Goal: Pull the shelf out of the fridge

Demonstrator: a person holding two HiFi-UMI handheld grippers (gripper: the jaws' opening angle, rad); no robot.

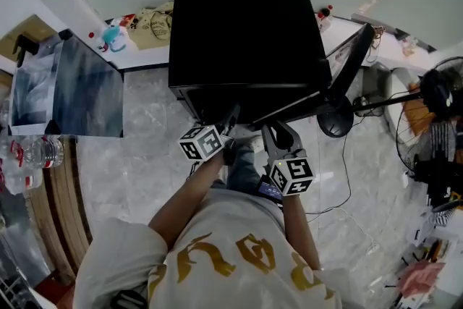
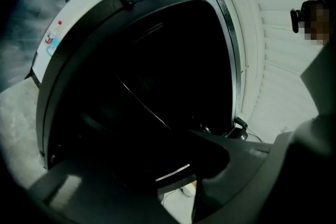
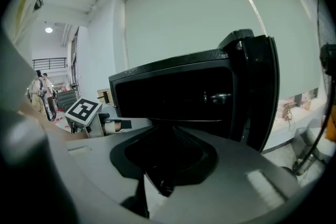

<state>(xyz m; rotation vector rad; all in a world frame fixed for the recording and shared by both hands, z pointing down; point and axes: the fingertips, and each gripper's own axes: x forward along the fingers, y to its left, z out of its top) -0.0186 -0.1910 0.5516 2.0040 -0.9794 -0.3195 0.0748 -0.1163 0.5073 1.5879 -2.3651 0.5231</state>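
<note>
The big black fridge (image 1: 246,32) is open. The shelf (image 3: 181,121) is inside it: thin, flat and stiff, maybe glass, so easy to crack. I think its front edge is the place to hold. My left gripper (image 2: 191,178) has its fingers pinched on that edge, I think. My right gripper (image 3: 157,186) has its fingers together, empty.

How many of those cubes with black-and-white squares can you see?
2. One cube rides on the left claw; the other cube rides on the right claw, nearer the person. More could be hidden, but none shows.
</note>
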